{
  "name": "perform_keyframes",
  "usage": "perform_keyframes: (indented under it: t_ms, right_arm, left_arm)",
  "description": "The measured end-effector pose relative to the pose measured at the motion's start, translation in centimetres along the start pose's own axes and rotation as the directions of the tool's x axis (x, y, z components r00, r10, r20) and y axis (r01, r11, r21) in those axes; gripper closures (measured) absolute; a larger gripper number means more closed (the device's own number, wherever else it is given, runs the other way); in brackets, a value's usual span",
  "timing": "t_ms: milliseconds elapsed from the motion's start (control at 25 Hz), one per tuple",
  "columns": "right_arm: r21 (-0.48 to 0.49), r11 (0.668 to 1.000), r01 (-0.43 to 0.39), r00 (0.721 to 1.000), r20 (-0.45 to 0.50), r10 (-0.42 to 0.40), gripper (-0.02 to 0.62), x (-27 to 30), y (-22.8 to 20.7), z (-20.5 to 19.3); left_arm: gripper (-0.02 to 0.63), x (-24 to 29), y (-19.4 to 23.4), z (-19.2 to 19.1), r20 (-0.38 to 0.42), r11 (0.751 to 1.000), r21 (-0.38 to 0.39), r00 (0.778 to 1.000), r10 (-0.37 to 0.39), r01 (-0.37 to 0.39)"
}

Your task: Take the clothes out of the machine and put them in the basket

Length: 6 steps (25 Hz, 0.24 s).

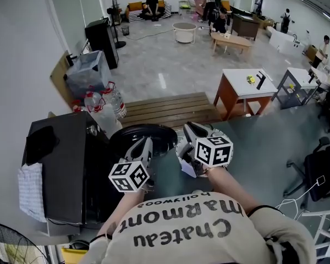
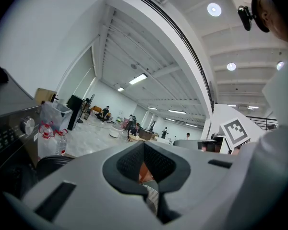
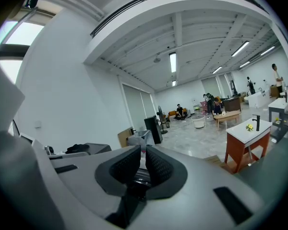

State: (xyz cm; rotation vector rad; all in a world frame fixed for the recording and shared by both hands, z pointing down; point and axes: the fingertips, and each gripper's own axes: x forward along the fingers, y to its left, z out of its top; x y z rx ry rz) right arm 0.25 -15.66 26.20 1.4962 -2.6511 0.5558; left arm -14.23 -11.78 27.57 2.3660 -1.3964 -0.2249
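The black washing machine [image 1: 60,164] stands at the left of the head view, and its round dark door [image 1: 154,133] juts from the front. A dark garment [image 1: 39,142] lies on its top and a checked cloth [image 1: 32,191] hangs over its edge. My left gripper [image 1: 144,147] is held level beside the door, jaws shut and empty; in its own view the pads [image 2: 129,159] meet. My right gripper [image 1: 190,132] is just right of it, also shut on nothing, pads [image 3: 156,163] together. The machine's knob [image 2: 26,126] shows at the left. The drum's inside is hidden.
Water bottles [image 1: 107,103] and a clear bin [image 1: 88,70] stand behind the machine. A wooden pallet [image 1: 165,110] lies ahead, with a white-topped orange table [image 1: 245,87] to the right. A fan [image 1: 5,246] and a yellow object [image 1: 77,254] sit at the bottom left. People are far off.
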Motion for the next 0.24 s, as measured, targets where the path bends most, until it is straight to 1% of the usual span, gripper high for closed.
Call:
perform_keyframes:
  t_ms: [240]
  right_arm:
    - [-0.007, 1.000, -0.006, 1.000, -0.010, 0.006, 0.541, 0.39, 0.64, -0.40]
  left_arm:
    - [0.598, -0.20, 0.13, -0.26, -0.002, 1.000, -0.002, 1.000, -0.006, 0.006]
